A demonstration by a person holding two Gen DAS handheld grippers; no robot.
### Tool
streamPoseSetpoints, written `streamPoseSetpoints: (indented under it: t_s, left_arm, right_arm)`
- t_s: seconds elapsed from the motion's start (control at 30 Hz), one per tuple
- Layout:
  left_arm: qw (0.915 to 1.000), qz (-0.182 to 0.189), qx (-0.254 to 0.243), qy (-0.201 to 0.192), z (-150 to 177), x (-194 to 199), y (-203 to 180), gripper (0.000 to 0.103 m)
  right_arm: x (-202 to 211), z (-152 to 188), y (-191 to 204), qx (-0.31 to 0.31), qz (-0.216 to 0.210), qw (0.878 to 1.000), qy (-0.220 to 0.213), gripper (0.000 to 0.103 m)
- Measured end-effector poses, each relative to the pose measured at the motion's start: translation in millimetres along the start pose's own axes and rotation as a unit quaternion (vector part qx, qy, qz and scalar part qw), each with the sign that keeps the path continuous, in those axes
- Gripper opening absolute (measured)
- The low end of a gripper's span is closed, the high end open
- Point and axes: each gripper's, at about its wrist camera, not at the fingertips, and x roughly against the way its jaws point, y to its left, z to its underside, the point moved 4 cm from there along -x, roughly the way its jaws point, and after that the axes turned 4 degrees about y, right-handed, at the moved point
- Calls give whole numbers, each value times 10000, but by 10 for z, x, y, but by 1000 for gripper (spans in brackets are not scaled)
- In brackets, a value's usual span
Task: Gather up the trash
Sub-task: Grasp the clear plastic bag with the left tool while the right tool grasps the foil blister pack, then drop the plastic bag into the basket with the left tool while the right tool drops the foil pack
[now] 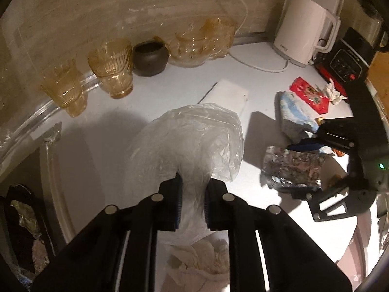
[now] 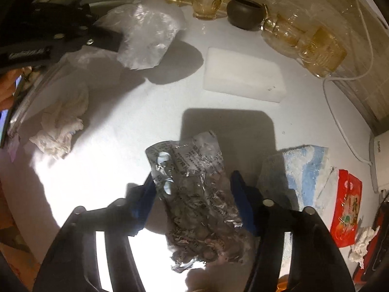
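My left gripper (image 1: 192, 189) is shut on the neck of a clear plastic bag (image 1: 192, 141) that billows above the white counter; the bag also shows in the right wrist view (image 2: 145, 36). A crumpled tissue (image 1: 204, 255) lies below the bag. My right gripper (image 2: 192, 182) is open, its blue pads on either side of a crinkled silver foil wrapper (image 2: 194, 202) on the counter, also seen in the left wrist view (image 1: 291, 168). More trash lies about: a red wrapper (image 2: 345, 206), a small white tissue wad (image 2: 362, 245) and a larger crumpled tissue (image 2: 60, 124).
A white foam block (image 2: 243, 75) and a blue-and-white cloth (image 2: 304, 170) lie on the counter. Amber glasses (image 1: 111, 68), a dark pot (image 1: 149, 58), a white kettle (image 1: 301, 29) with its cord, and a black appliance (image 1: 347, 58) stand along the back wall.
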Motion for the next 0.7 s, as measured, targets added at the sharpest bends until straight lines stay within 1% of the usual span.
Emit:
streamPoseSetpoints:
  t_s: [0.17,0.3,0.4,0.5,0.57,0.63,0.67,0.7]
  left_arm:
    - [9999,107,-14,-50,32,111,27,14]
    - [9994,209,-279,-67,63,201,-72,14]
    - [9981,287,-546,-68,118,316,-217,14]
    - [9959,367,-813,-141,208,494,-423,14]
    - [9946,501,-898,-164,290,607,-570,14]
    - [9930,634,-977,-174,419,730,-770,14]
    - [9921,683,-1035,-177,480,776,-857,14]
    - [9907,749,-1117,-184,580,841,-991,14]
  right_arm:
    - [49,-22,20,-146,-83,9999,-41,57]
    - [218,34,85,-492,-108,9984,-238,57]
    - [456,174,130,-966,-15,9941,-499,57]
    - [712,410,177,-1489,97,9861,-733,57]
    - [888,617,248,-1808,204,9794,-875,57]
    - [1100,908,348,-2238,276,9684,-1067,57]
    - [1152,999,371,-2368,312,9646,-1118,57]
    - [1255,1183,442,-2571,394,9583,-1185,57]
